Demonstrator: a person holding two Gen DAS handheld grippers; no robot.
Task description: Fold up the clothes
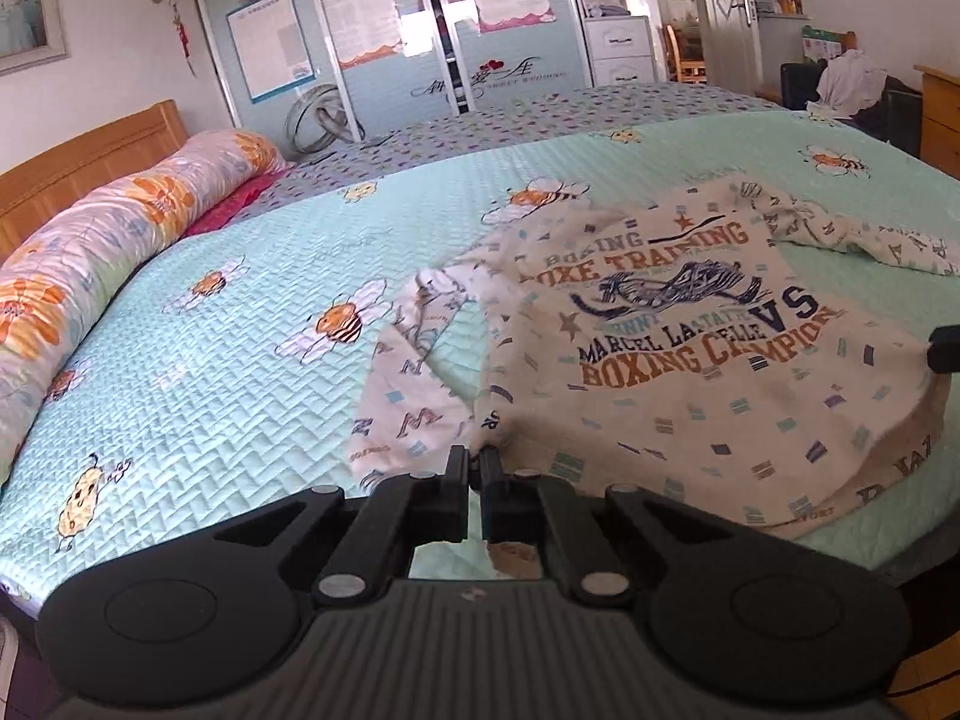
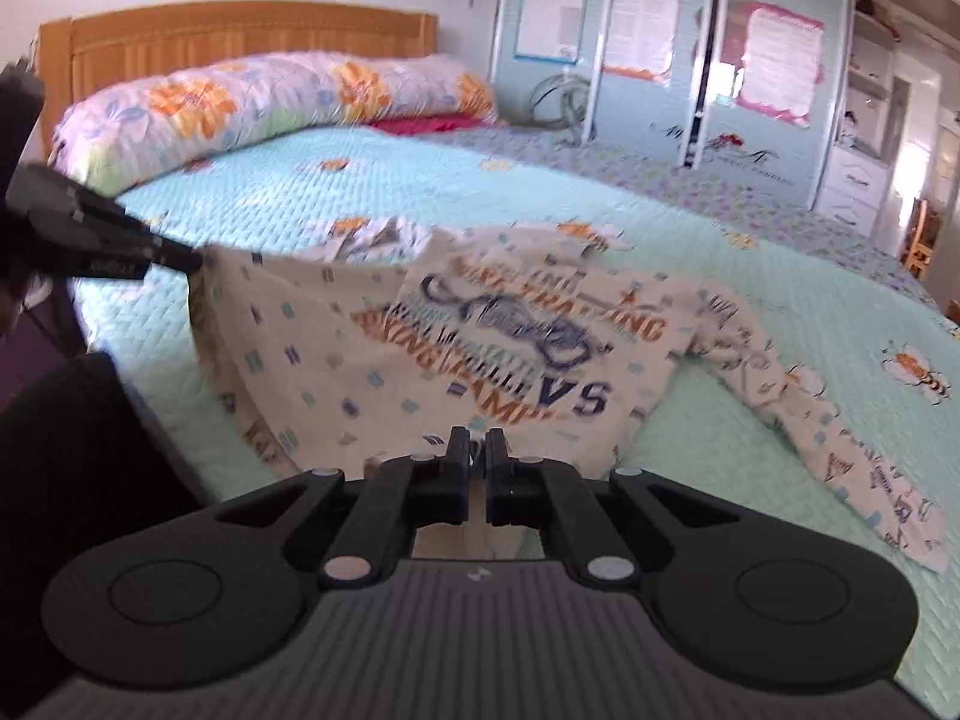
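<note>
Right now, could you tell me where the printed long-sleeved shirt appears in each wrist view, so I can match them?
Left wrist view: the shirt fills centre-right, its hem pinched by the left gripper.
Right wrist view: the shirt lies across the centre, its hem pinched by the right gripper.
Shared landmark: the floral bolster by the wooden headboard.

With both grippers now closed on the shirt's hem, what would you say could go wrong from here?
1. The left gripper and right gripper each pinch only a thin edge of the shirt; fabric might slip out during the lift.
2. The left sleeve lies bunched and the right sleeve trails sideways, so either may fold in crooked.
3. The hem sits near the bed's edge; slack cloth could slide off.
</note>
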